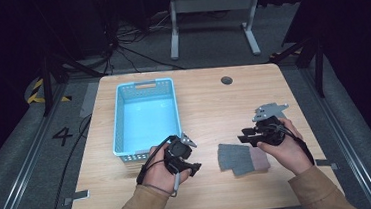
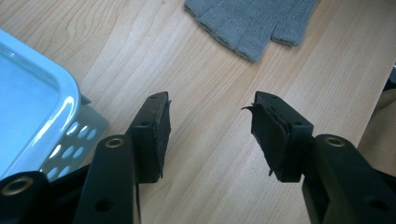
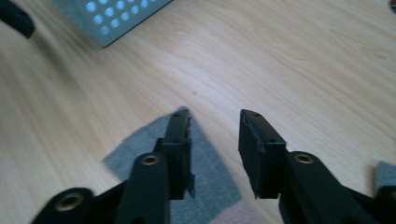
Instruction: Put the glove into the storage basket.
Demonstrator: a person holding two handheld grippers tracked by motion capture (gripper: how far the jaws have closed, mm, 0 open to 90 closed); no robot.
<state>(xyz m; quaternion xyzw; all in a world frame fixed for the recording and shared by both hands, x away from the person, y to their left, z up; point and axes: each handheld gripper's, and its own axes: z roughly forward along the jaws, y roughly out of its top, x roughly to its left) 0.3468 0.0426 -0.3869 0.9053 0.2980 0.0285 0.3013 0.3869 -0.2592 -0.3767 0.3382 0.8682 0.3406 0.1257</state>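
A grey fingerless glove (image 1: 231, 156) lies flat on the wooden table (image 1: 208, 102), and a mauve one (image 1: 260, 159) partly overlaps its right side. My right gripper (image 1: 242, 136) hovers just above the gloves' far edge and points left. It is open, with its left jaw over the grey glove (image 3: 210, 172). My left gripper (image 1: 193, 163) is left of the gloves, beside the near right corner of the light blue basket (image 1: 147, 117). It is open and holds nothing (image 2: 211, 103); the grey glove (image 2: 252, 21) lies ahead of it.
The basket (image 2: 42, 93) looks empty. A round cable hole (image 1: 226, 79) sits at the table's far side. Bare wood spreads right of the basket. Behind the table stand a white table frame (image 1: 212, 22) and cables on the floor.
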